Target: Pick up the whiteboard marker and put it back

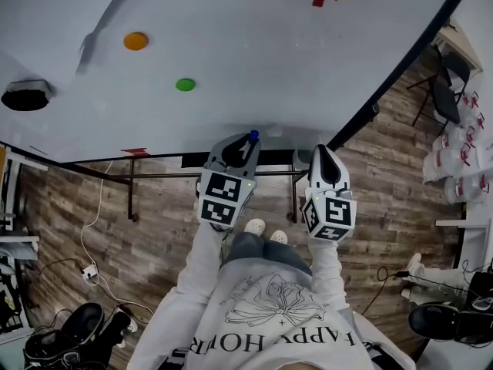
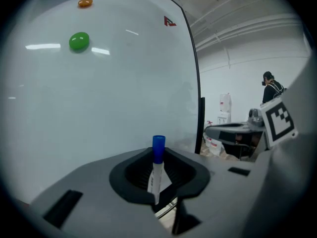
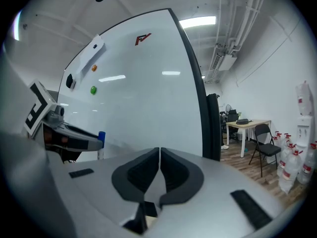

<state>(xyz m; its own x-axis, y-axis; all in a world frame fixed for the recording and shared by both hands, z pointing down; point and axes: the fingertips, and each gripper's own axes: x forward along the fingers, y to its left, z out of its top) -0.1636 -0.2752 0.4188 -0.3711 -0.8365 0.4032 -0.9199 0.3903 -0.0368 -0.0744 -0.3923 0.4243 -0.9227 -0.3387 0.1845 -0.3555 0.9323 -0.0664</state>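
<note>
An office-style workroom: a large whiteboard (image 1: pixel 254 52) dotted with coloured magnets (image 1: pixel 185 85), a wood-look plank floor (image 1: pixel 385 176), a desk (image 3: pixel 247 123) with a black folding chair (image 3: pixel 264 148), big water bottles (image 3: pixel 291 170) and exposed ceiling pipes (image 3: pixel 247 14).

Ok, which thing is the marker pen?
Find the big whiteboard. Near its bottom edge, the left gripper is shut on the whiteboard marker, which stands upright between its jaws. It is a thin white stick with a blue cap, unlike the round green magnet and orange magnet stuck on the board.
</note>
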